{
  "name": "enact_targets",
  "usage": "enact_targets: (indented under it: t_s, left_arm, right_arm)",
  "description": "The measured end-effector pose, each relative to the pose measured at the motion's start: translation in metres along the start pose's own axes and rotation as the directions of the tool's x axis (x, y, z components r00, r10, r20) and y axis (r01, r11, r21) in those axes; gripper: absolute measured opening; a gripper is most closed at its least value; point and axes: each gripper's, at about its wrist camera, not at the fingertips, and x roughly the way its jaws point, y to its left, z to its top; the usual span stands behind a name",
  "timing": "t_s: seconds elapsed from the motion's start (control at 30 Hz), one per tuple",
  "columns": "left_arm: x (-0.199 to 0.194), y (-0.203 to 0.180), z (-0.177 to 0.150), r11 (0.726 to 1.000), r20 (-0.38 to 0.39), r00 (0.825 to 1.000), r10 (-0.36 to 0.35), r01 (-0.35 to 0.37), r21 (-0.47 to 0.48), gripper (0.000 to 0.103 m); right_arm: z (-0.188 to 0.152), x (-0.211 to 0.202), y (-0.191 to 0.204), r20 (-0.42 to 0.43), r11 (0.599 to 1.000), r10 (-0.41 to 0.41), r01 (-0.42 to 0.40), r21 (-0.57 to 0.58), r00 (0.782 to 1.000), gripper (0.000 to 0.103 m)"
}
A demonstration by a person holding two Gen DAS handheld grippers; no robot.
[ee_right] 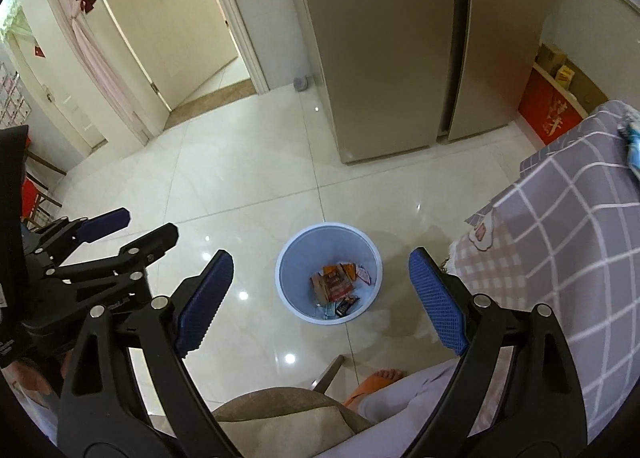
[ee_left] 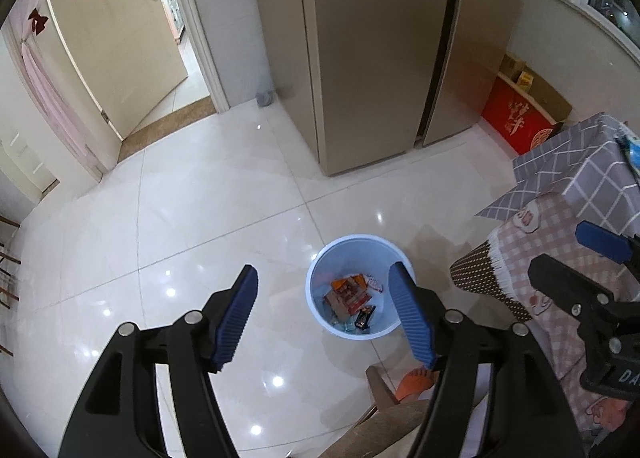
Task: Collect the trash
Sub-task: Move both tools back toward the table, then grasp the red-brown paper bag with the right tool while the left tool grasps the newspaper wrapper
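Blue bin [ee_left: 354, 246] on the tiled floor [ee_left: 200, 218] is seen holding wrappers [ee_left: 349, 296]. Left tongs [ee_left: 322, 314] and right tongs [ee_right: 320, 298] are held wide apart above it, both empty.

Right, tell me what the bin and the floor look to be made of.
Bin: likely plastic, pale blue, smooth matte wall, thin moulded rim.
Floor: probably glazed ceramic or polished stone tiles, cream, glossy; sharp light reflections and thin grout lines show.

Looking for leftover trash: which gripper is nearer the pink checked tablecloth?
Right. The right gripper hangs over the pink checked tablecloth; the left gripper is off its edge, above the round blue plastic bin.
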Motion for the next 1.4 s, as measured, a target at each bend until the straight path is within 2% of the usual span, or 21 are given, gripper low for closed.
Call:
enact_targets:
  t_s: [0.2,0.37,0.57,0.63,0.9,1.13,1.4]
  left_arm:
    - [-0.021,-0.02,-0.001,0.999,0.052,0.998,-0.035,0.035,0.007,0.067]
    - [-0.04,-0.048,-0.003,0.996,0.09,0.993,-0.078,0.075,0.04,0.067]
    - [-0.068,-0.091,-0.007,0.985,0.142,0.979,-0.149,0.134,0.111,0.067]
    - [-0.074,-0.104,-0.01,0.979,0.149,0.973,-0.175,0.156,0.131,0.067]
    - [-0.099,-0.174,-0.026,0.933,0.15,0.945,-0.29,0.245,0.263,0.067]
    - [-0.118,-0.23,-0.045,0.879,0.121,0.92,-0.373,0.309,0.364,0.067]
    - [-0.121,-0.275,-0.066,0.835,0.07,0.912,-0.404,0.337,0.435,0.069]
  right_arm:
    - [-0.007,-0.041,-0.009,0.083,1.0,-0.028,0.028,0.011,0.996,0.088]
    - [-0.018,-0.077,-0.019,0.154,0.997,-0.079,0.076,0.027,0.985,0.088]
    - [-0.036,-0.116,-0.039,0.206,0.985,-0.166,0.153,0.079,0.964,0.088]
    - [-0.043,-0.131,-0.048,0.227,0.974,-0.22,0.202,0.1,0.949,0.088]
    - [-0.075,-0.175,-0.095,0.246,0.931,-0.343,0.294,0.217,0.906,0.088]
    - [-0.109,-0.208,-0.137,0.222,0.876,-0.442,0.365,0.317,0.869,0.088]
    - [-0.139,-0.219,-0.168,0.157,0.824,-0.506,0.421,0.379,0.848,0.088]
